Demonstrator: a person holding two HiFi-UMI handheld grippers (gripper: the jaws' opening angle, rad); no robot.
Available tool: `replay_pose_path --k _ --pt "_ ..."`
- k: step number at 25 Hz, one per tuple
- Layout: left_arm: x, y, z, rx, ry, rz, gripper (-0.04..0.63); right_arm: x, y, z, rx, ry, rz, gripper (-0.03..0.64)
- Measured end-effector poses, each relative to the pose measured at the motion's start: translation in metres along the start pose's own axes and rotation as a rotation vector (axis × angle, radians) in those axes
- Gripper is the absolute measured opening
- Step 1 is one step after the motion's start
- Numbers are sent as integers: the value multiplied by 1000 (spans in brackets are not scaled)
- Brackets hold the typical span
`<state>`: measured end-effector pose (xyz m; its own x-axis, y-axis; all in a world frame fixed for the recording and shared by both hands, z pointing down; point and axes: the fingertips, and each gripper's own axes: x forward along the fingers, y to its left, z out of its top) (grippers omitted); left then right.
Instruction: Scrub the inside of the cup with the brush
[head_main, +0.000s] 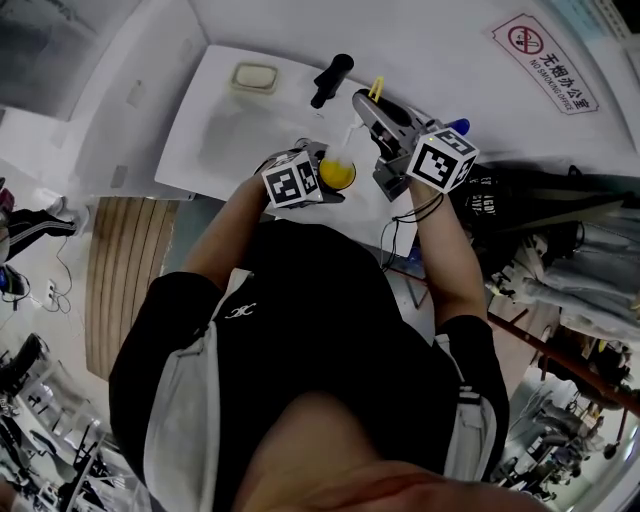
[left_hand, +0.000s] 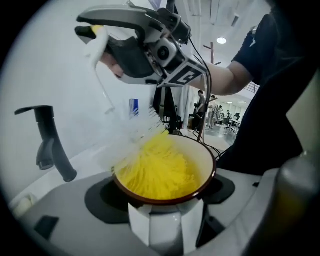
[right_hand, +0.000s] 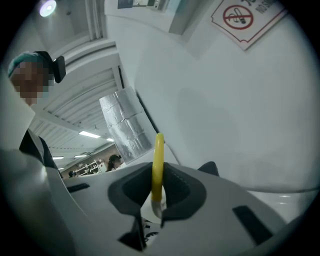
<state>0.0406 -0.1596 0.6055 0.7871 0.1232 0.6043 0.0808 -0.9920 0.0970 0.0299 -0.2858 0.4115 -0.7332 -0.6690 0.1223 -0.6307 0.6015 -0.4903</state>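
Overhead, the person stands at a white countertop near a black faucet, with both tools brought together over its near edge. Left gripper: jaws clamped on the outer wall of the cup, which is held mouth-up, its brown rim toward that gripper's camera. Right gripper: jaws closed on the top end of the brush, whose yellow hanging loop stands out beyond them. The yellow bristles are down inside the cup and appear smeared in the left gripper view, which suggests that scrubbing is under way. For a thorough scrub, the bristles should probably be worked around the whole inner wall and pressed to the bottom, including the white stretch of wall at the right. The handle looks thin and may flex, so moderate pressure seems wise. The cup needs a firm hold against each stroke, lest it twist in the jaws.
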Motion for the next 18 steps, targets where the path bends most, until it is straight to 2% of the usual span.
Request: replay_pose_path --k 9,18 --pt "-12 20 -3 -85 -58 64 405 -39 0 5 -3 -31 -72 49" --pt "-11 35 -14 -148 -59 116 405 -66 4 26 1 -125 -110 48"
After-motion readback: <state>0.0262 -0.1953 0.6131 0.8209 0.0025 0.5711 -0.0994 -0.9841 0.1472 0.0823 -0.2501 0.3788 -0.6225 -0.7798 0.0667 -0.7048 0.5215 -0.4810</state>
